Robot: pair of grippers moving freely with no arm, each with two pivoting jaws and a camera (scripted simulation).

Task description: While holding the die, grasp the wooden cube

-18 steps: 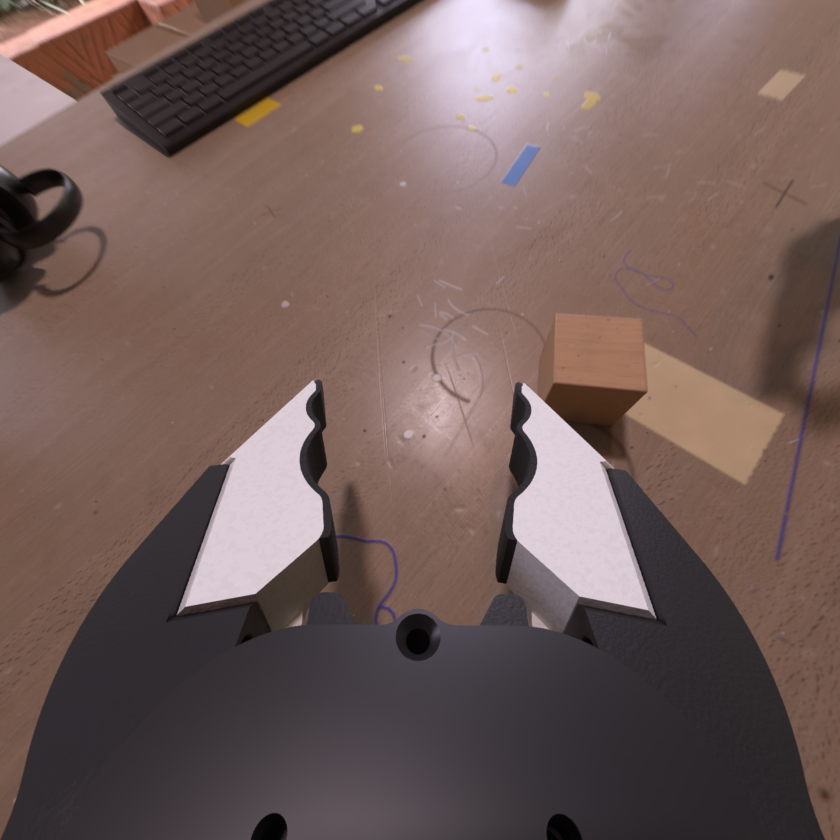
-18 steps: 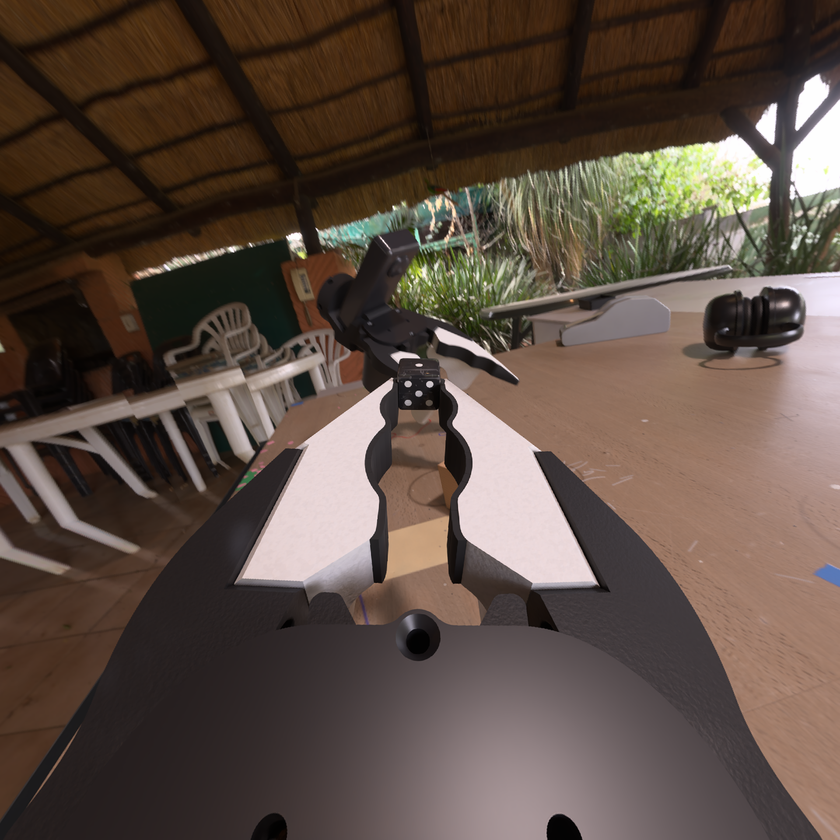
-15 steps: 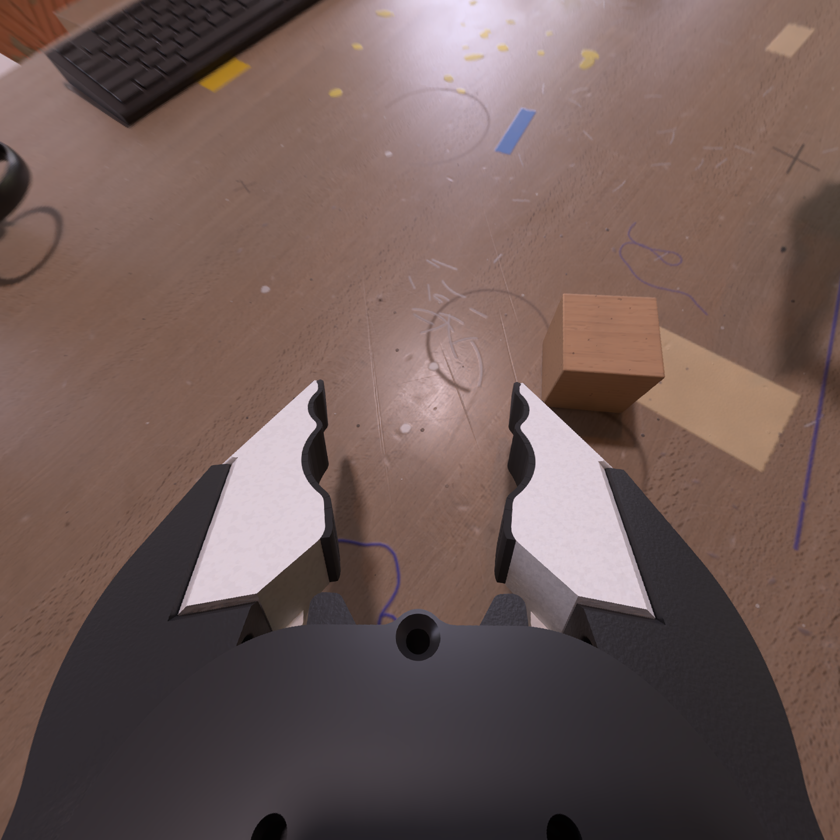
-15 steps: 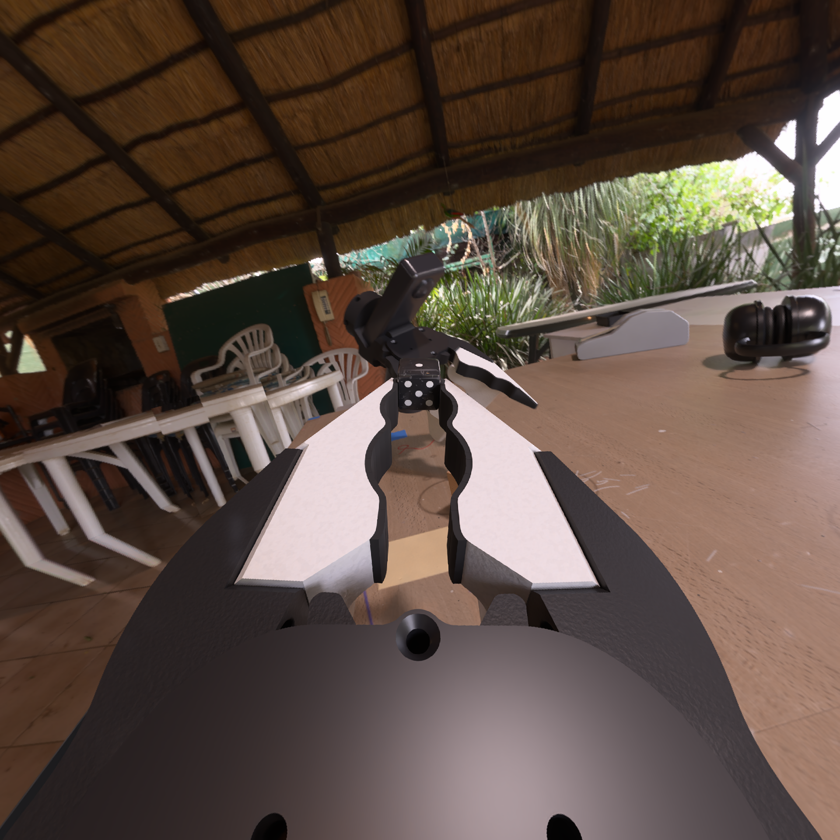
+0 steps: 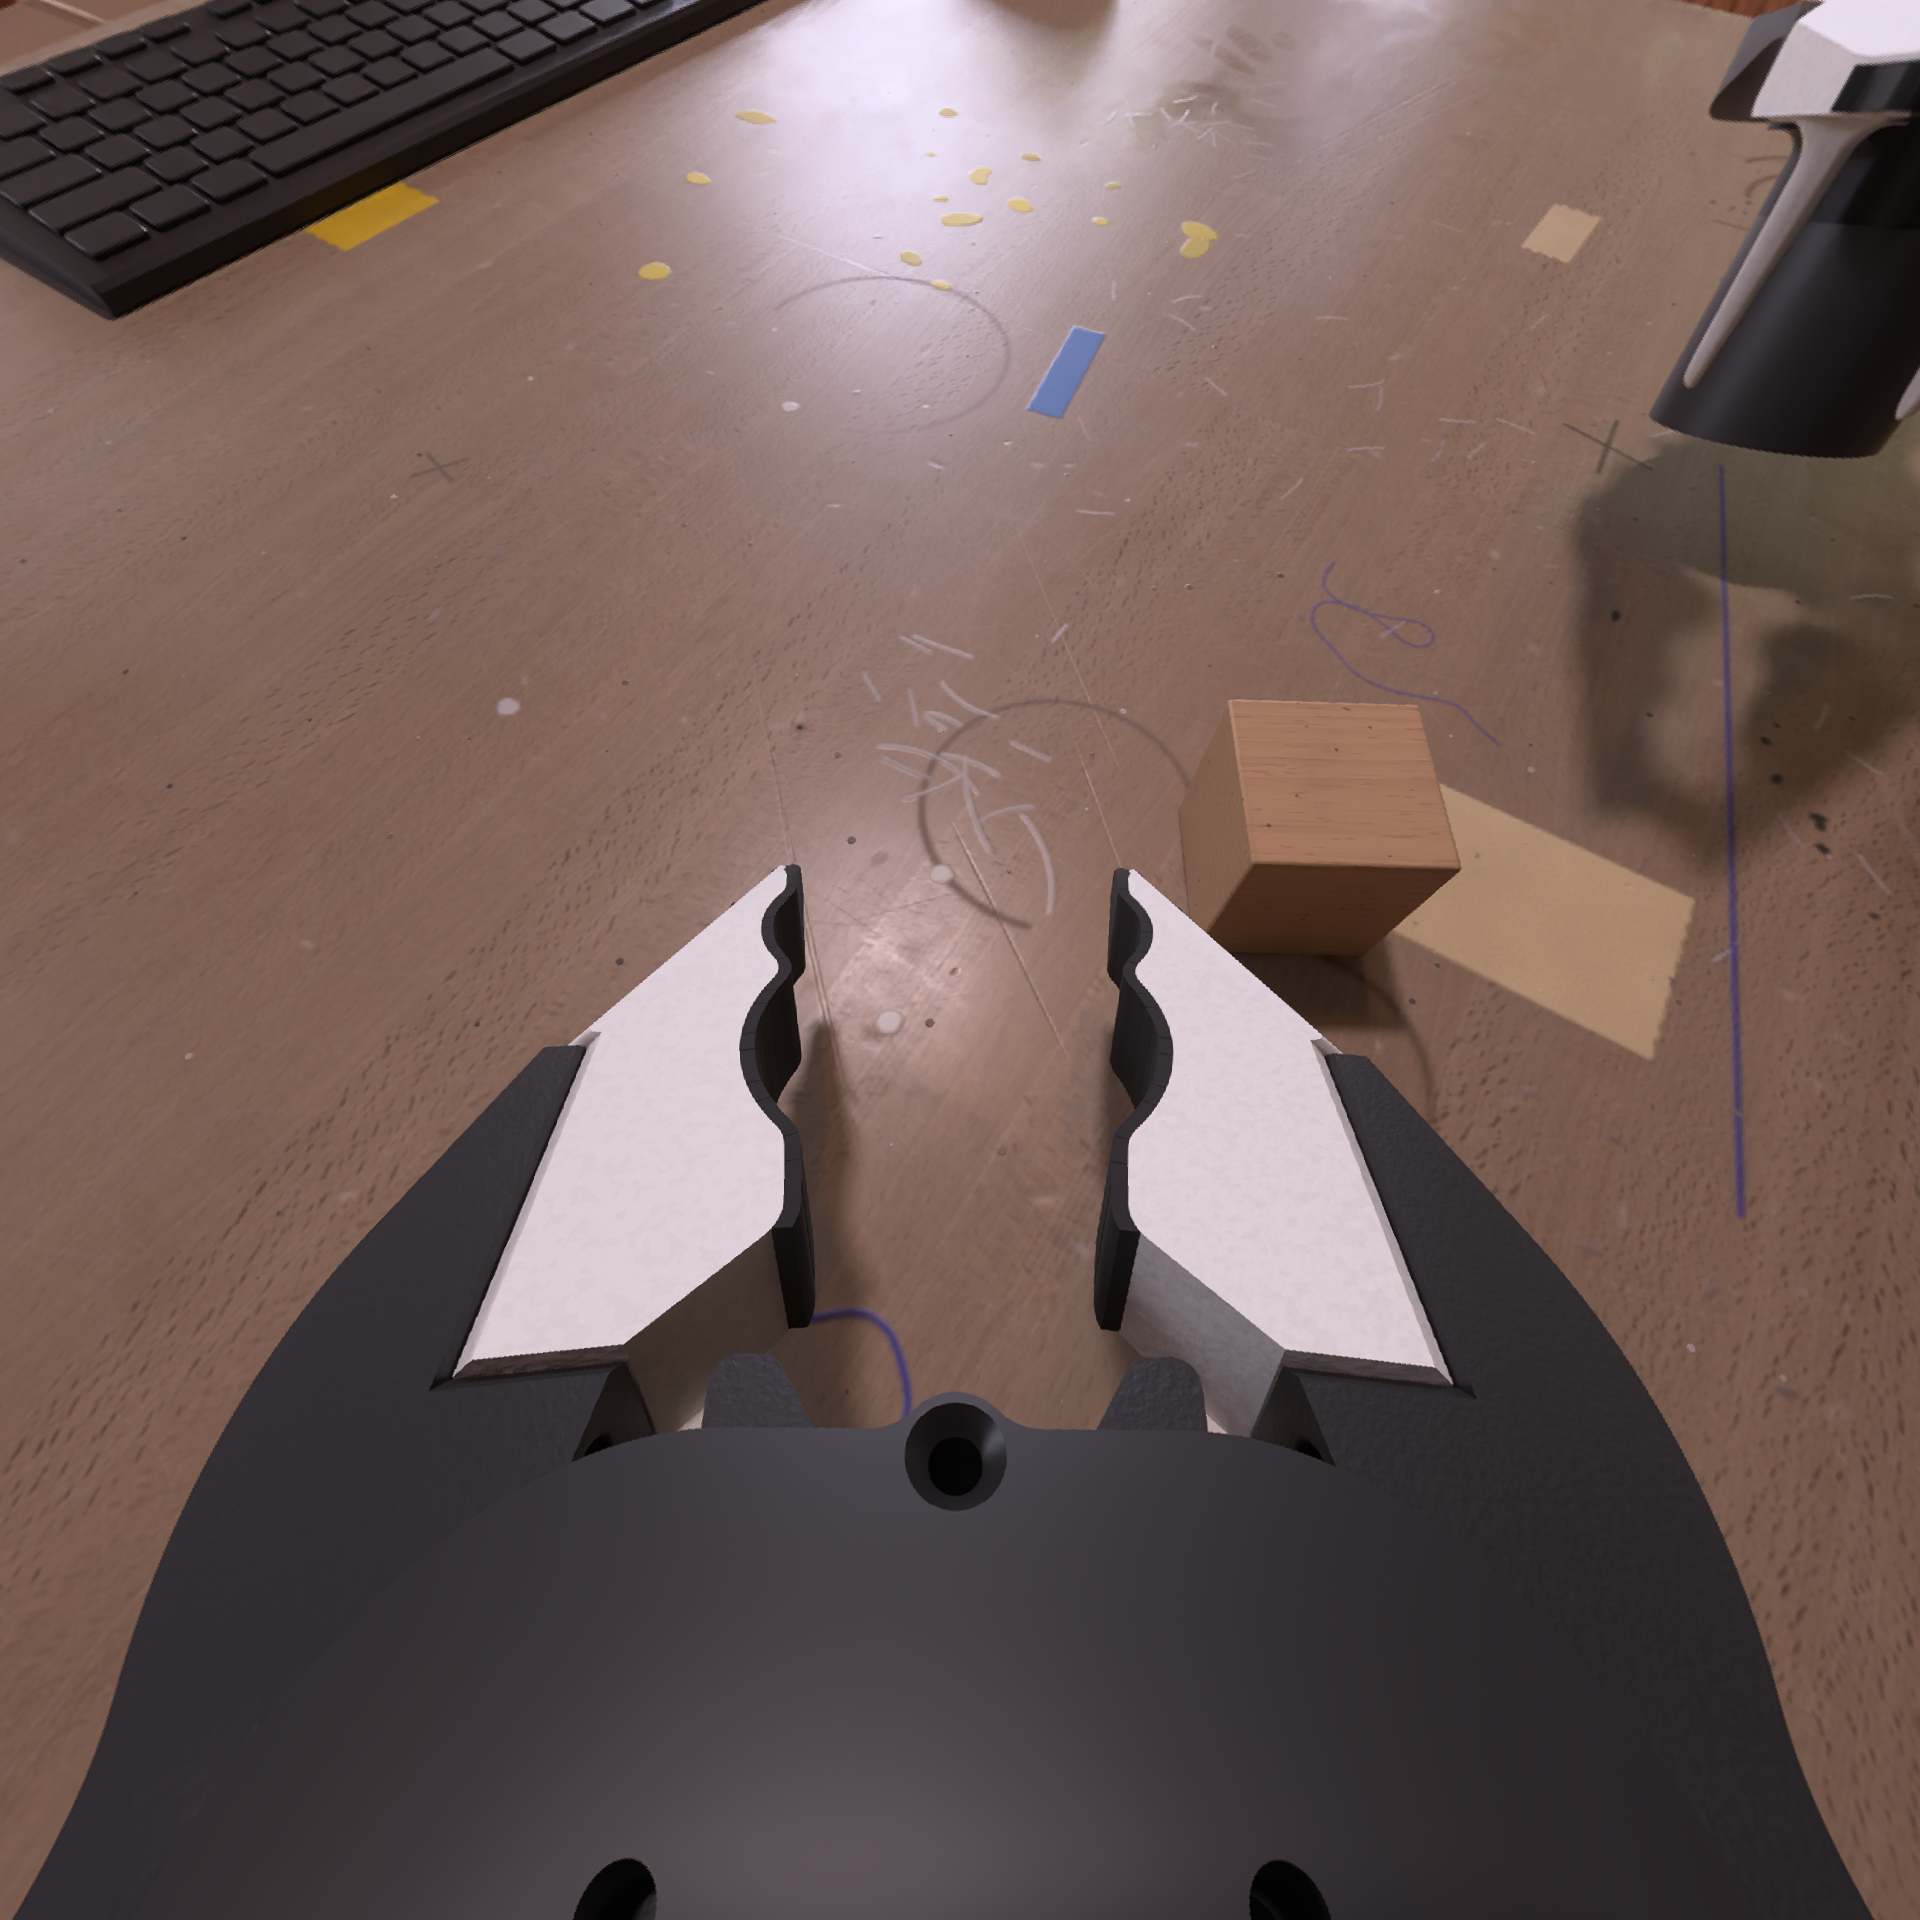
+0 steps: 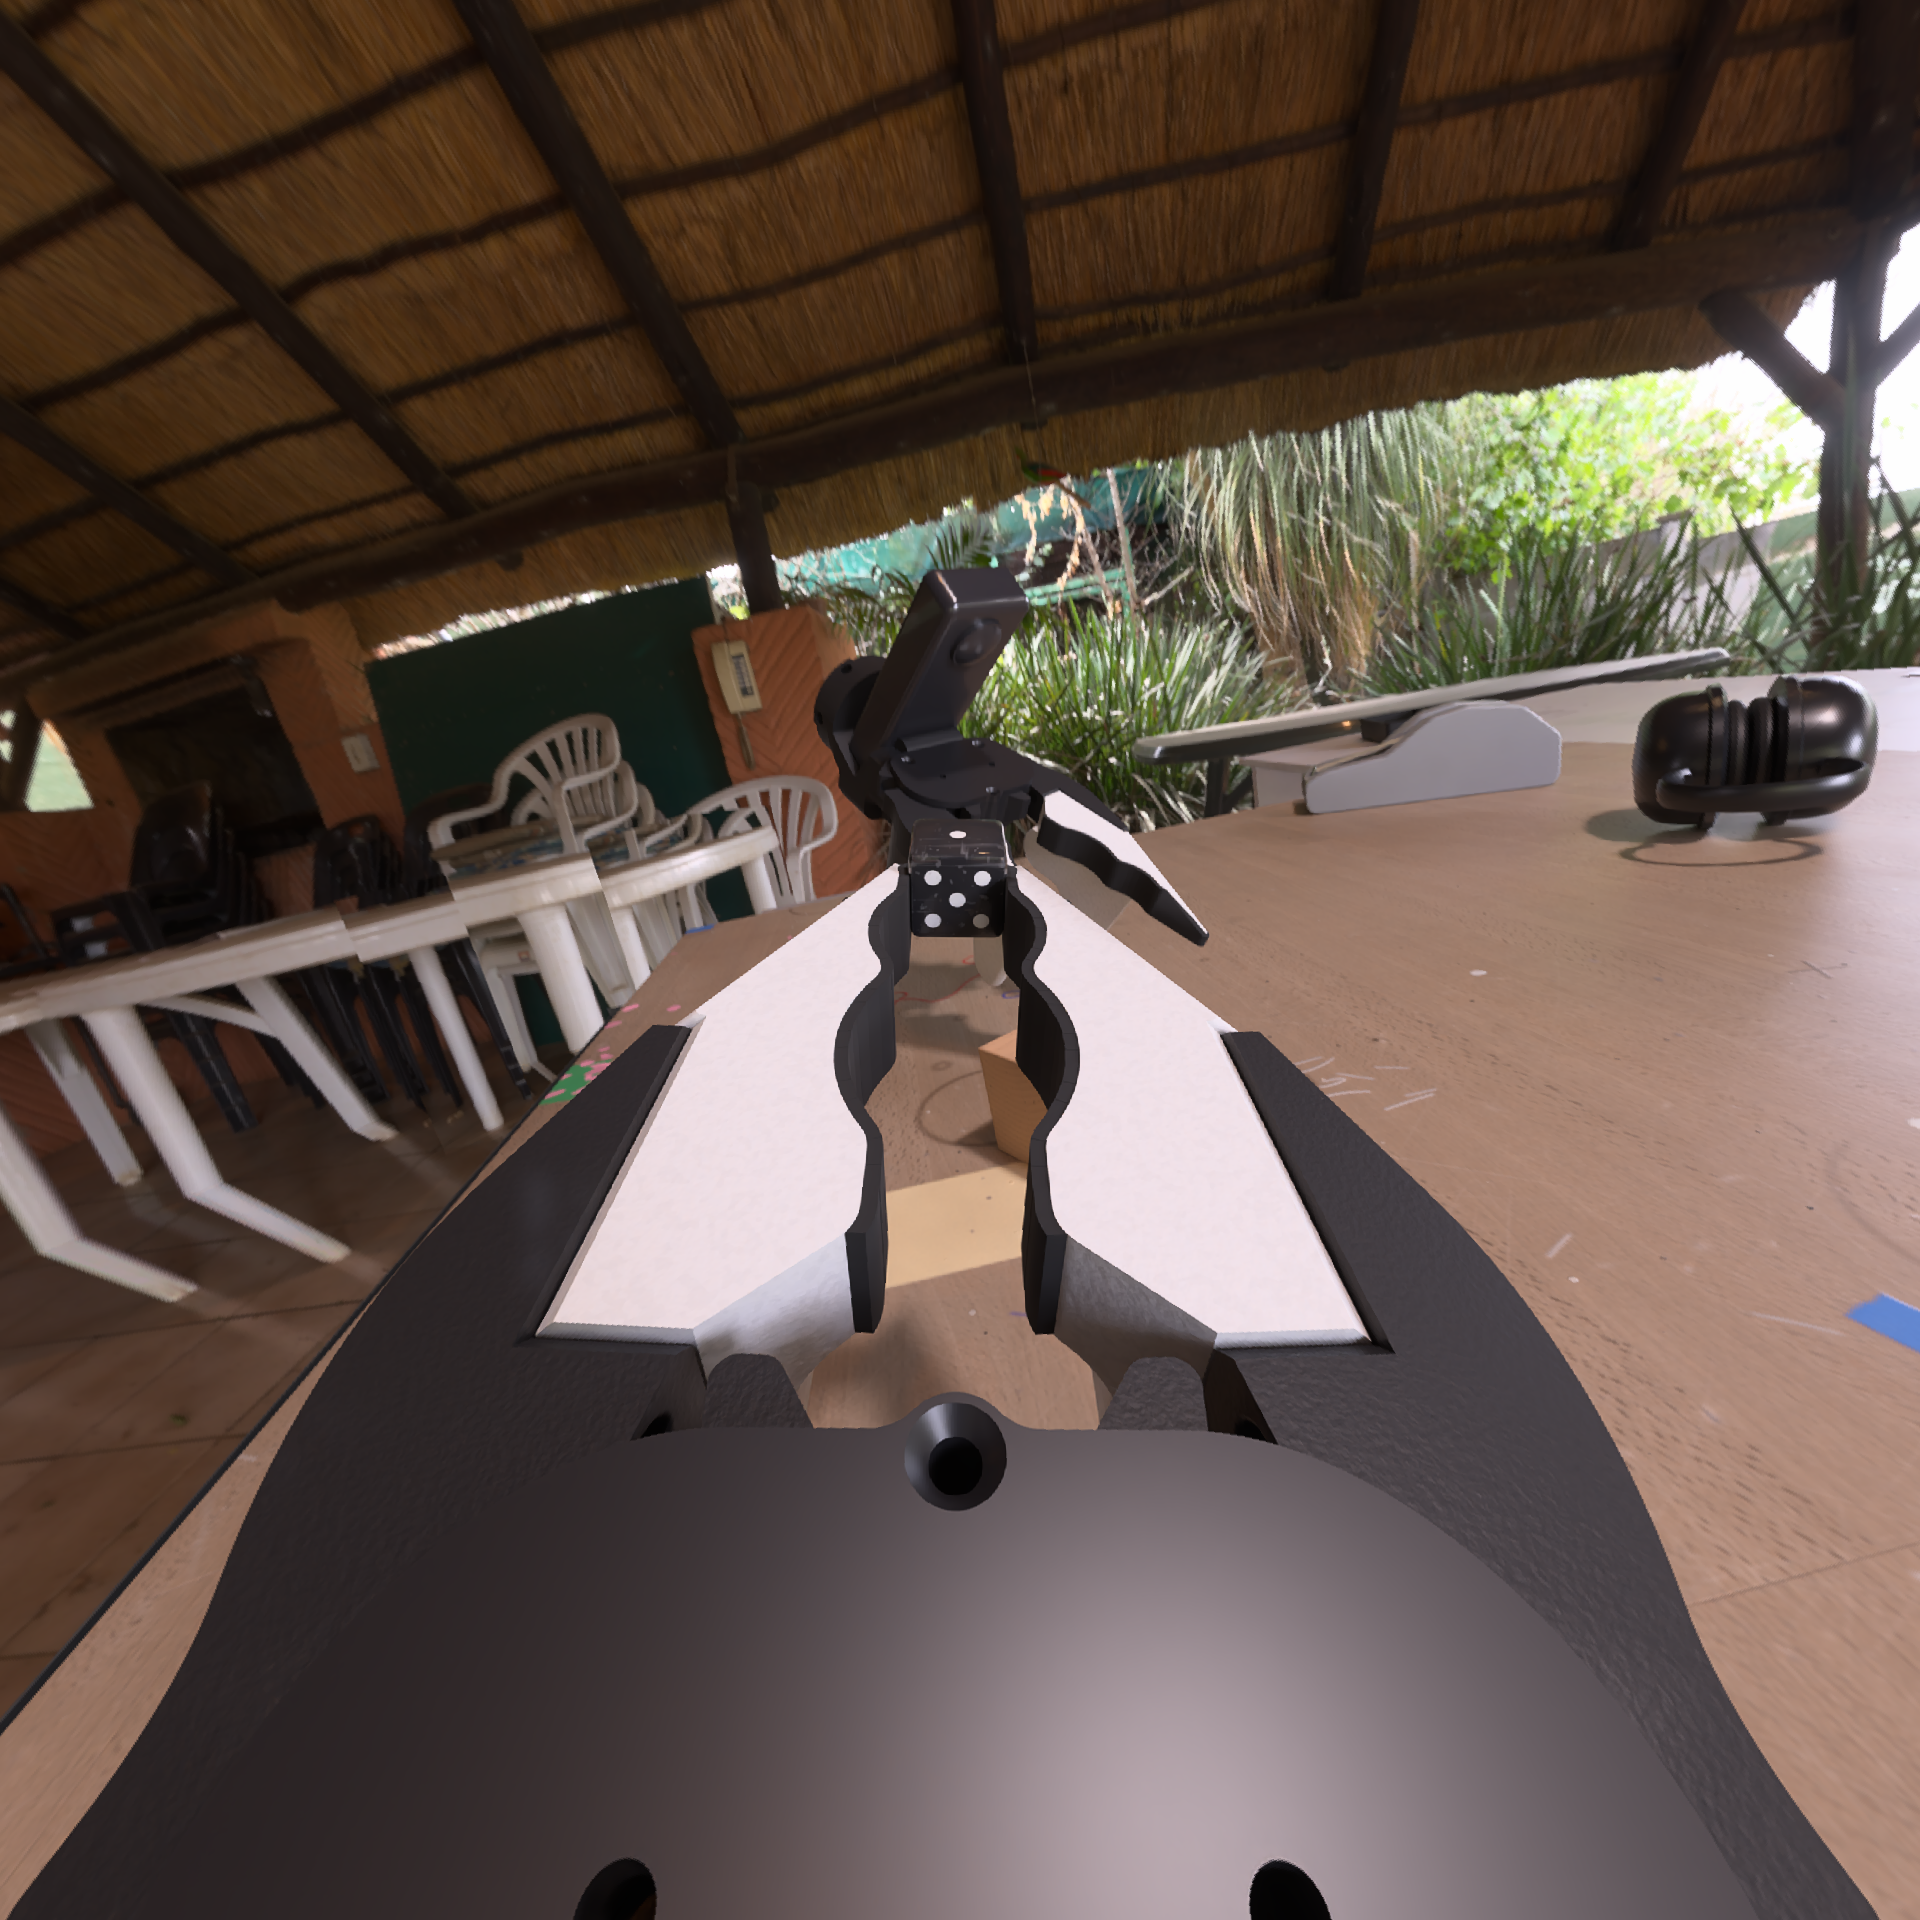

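The wooden cube (image 5: 1320, 821) sits on the brown table, partly on a tan patch, just ahead and right of my left gripper (image 5: 954, 883). The left gripper is open and empty, low over the table, with the cube outside its right fingertip. My right gripper (image 6: 956, 894) is shut on a black die with white dots (image 6: 956, 878), held at the fingertips above the table. A corner of the cube (image 6: 1003, 1091) shows between the right fingers. The left gripper (image 6: 935, 748) shows beyond the die. The right gripper's body (image 5: 1808, 260) shows at the top right of the left wrist view.
A black keyboard (image 5: 270, 114) lies at the far left of the table. Black headphones (image 6: 1756, 764) and a grey stand (image 6: 1423, 743) sit far right in the right wrist view. The table edge (image 6: 582, 1081) runs on the left there; white tables and chairs stand beyond.
The left gripper has shifted so the cube sits a little farther right and the right gripper's body has come into its view. The right gripper still holds the die, now with the cube showing between its fingers.
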